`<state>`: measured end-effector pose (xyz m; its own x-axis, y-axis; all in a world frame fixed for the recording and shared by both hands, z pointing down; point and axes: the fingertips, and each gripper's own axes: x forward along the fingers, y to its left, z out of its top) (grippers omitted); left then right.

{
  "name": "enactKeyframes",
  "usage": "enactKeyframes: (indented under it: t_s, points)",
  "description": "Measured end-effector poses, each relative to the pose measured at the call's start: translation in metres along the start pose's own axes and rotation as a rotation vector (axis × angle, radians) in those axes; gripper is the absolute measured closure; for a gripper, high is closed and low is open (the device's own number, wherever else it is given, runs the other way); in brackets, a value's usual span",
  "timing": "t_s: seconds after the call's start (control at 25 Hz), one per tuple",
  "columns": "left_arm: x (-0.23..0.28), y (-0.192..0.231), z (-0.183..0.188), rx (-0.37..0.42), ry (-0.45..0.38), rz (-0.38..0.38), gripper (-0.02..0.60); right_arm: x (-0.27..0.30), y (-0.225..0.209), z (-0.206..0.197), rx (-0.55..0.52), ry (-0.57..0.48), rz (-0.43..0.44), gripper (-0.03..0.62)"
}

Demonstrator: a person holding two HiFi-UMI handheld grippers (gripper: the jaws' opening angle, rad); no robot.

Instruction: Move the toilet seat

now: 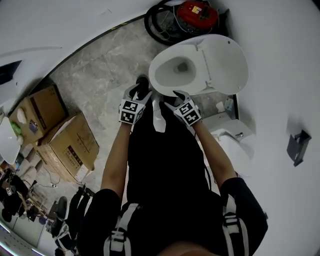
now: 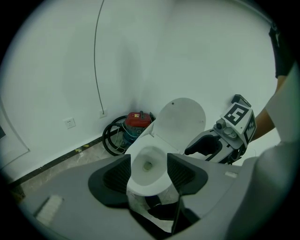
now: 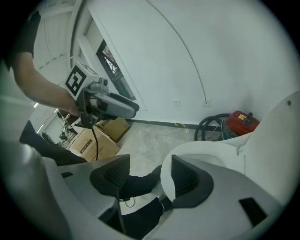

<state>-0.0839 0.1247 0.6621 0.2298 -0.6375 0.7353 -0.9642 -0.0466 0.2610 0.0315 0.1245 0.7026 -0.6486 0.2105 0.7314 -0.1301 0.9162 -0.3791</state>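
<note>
A white toilet stands against the wall with its lid raised; I cannot tell whether the seat ring lies on the bowl. My left gripper hangs at the bowl's front left rim, jaws open. In the left gripper view the bowl shows between the open jaws of the left gripper, which hold nothing. My right gripper is at the front rim, open. In the right gripper view the rim edge shows in the gap of the right gripper, and the pads do not press on it.
A red vacuum cleaner with a black hose sits behind the toilet. Two cardboard boxes stand on the stone floor at the left. A white fixture is to the right of the toilet. The person's black-clad legs stand in front of the bowl.
</note>
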Motion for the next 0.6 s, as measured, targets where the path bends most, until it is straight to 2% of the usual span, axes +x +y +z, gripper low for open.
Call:
enactKeyframes:
  t_s: [0.24,0.4,0.6]
  points:
    - [0.034,0.028,-0.016,-0.011,0.019,-0.037,0.353,0.035,-0.017,0.002,0.037,0.021,-0.028,0.321]
    - [0.07,0.04,-0.041,-0.014,0.067,-0.065,0.353,0.069,-0.039,-0.005,0.105,0.012,-0.043,0.322]
    - [0.115,0.06,-0.08,-0.061,0.125,-0.062,0.353,0.112,-0.056,-0.024,0.139,0.033,-0.011,0.326]
